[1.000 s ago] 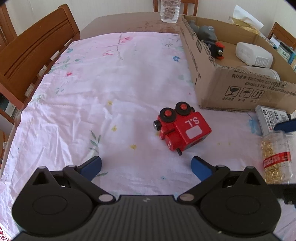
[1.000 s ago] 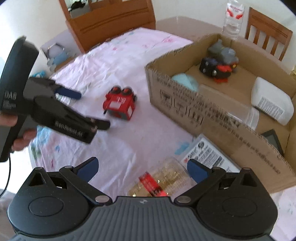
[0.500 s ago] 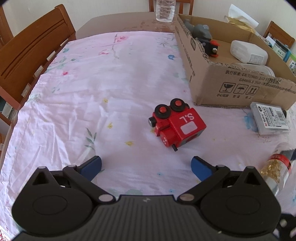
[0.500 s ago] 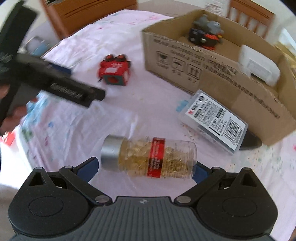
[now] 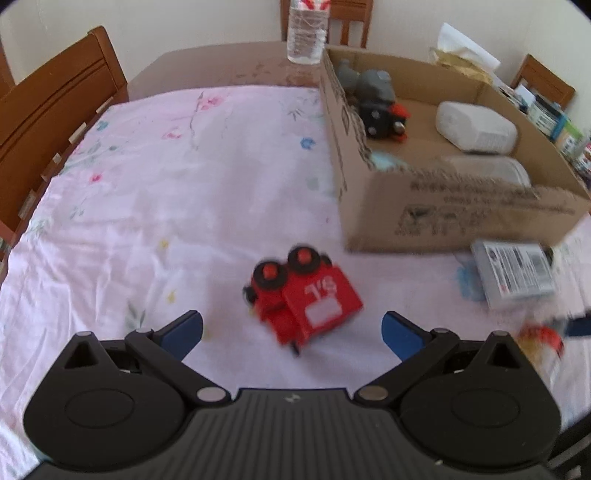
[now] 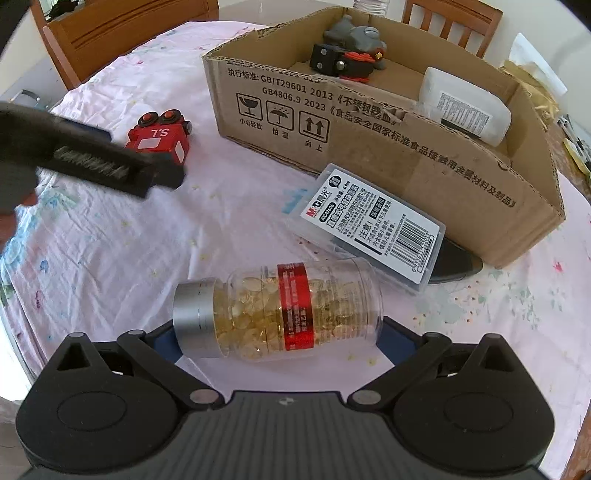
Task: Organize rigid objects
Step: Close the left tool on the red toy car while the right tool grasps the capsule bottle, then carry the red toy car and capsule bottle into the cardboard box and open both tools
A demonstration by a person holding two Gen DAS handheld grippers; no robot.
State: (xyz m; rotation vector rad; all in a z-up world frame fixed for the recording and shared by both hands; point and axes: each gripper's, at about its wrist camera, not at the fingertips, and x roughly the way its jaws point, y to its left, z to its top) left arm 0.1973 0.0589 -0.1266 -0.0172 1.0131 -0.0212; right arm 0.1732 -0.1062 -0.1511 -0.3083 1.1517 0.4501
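I judge the sorting a bit past halfway. The cardboard box point(image 6: 369, 162) at the far right of the surface point(image 5: 155, 206) already holds a grey toy point(image 6: 354, 35), a black and red toy point(image 6: 341, 64), a white bottle point(image 6: 465, 105) and what looks like a clear container, partly hidden. Three things are left outside: the red toy train point(image 5: 303, 299), the flat labelled case point(image 6: 373, 225) touching the box's near wall, and the pill bottle point(image 6: 277, 310) lying on its side. My left tool point(image 5: 291, 328) is spread wide, just near of the train, holding nothing. My right tool point(image 6: 277, 343) straddles the pill bottle lengthwise; I cannot tell whether it grips yet.
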